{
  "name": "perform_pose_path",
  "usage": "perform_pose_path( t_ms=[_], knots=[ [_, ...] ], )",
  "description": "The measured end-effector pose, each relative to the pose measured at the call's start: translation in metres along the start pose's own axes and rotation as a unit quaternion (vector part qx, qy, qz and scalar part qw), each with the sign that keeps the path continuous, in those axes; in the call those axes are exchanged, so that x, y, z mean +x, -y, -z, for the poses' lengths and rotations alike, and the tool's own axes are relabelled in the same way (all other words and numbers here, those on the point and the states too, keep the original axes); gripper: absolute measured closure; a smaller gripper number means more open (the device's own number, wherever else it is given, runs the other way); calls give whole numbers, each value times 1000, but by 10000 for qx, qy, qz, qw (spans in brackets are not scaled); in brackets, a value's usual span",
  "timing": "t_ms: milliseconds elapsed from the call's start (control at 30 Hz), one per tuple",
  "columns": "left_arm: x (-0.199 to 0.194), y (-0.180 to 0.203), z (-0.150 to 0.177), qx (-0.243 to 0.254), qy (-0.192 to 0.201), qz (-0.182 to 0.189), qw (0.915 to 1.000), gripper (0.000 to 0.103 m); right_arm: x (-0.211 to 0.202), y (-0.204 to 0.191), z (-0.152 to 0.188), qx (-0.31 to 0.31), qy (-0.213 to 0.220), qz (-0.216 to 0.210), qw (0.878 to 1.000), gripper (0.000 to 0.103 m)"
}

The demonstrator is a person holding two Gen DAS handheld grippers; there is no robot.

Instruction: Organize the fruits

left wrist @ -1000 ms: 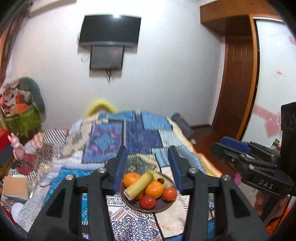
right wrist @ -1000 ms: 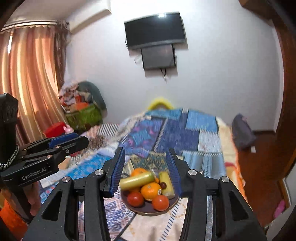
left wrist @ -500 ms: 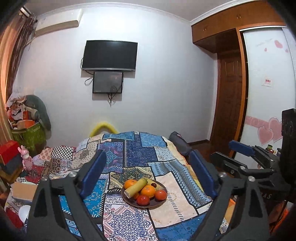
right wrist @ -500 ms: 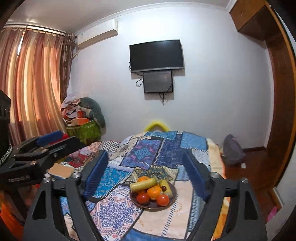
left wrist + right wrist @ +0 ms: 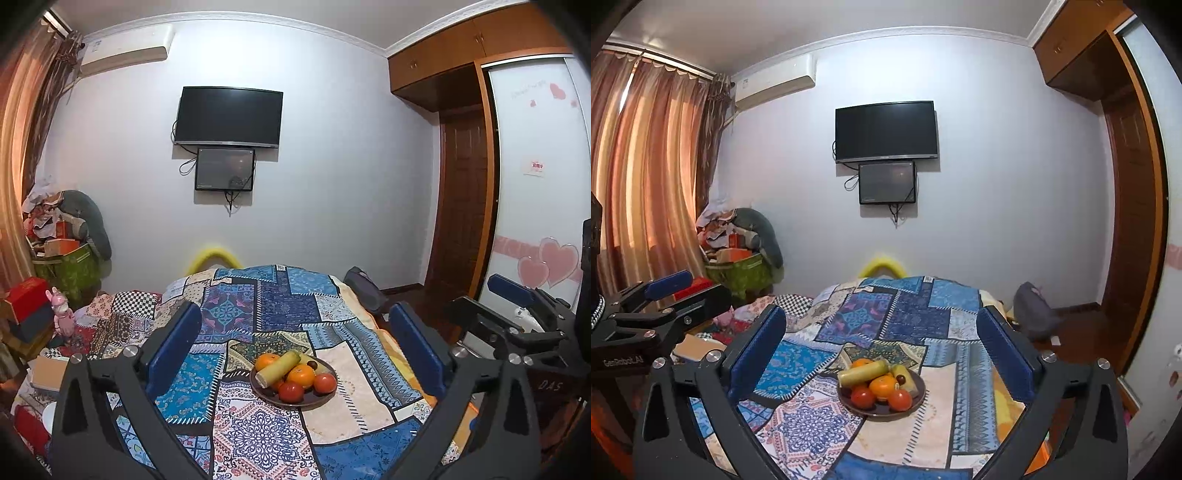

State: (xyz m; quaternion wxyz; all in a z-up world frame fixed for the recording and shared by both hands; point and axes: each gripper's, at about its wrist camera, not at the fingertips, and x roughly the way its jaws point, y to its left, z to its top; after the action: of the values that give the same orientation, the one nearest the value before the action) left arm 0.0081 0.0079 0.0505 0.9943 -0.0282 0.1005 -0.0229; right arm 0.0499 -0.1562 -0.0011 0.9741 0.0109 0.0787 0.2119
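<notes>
A dark brown plate (image 5: 320, 400) of fruit sits on the patchwork quilt (image 5: 280, 310). It holds a yellow-green banana (image 5: 277, 368), two oranges (image 5: 301, 374), red tomatoes (image 5: 291, 392) and a small dark fruit (image 5: 312, 364). My left gripper (image 5: 295, 350) is wide open and empty, held back from and above the plate. My right gripper (image 5: 882, 350) is also wide open and empty, facing the same plate (image 5: 916, 400) with its banana (image 5: 863, 372), oranges (image 5: 882, 387) and tomatoes (image 5: 863, 397). Each gripper shows at the edge of the other's view.
The quilt covers a bed. A cluttered pile with a green box (image 5: 70, 266) and a pink toy (image 5: 62, 317) stands at the left. A television (image 5: 229, 116) hangs on the far wall. A wardrobe and door (image 5: 465, 221) are on the right, curtains (image 5: 646, 184) on the left.
Both grippers have opened wide and pulled back and up from the plate. The plate now looks smaller and farther away, and more of the room shows.
</notes>
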Motion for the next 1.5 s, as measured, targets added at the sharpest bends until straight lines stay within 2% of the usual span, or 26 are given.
perform_pose_path(
  t_ms=[1500],
  knots=[
    [5, 4, 7, 70, -58, 65, 9999, 0, -10, 1, -3, 56, 109, 76, 9999, 0]
  ],
)
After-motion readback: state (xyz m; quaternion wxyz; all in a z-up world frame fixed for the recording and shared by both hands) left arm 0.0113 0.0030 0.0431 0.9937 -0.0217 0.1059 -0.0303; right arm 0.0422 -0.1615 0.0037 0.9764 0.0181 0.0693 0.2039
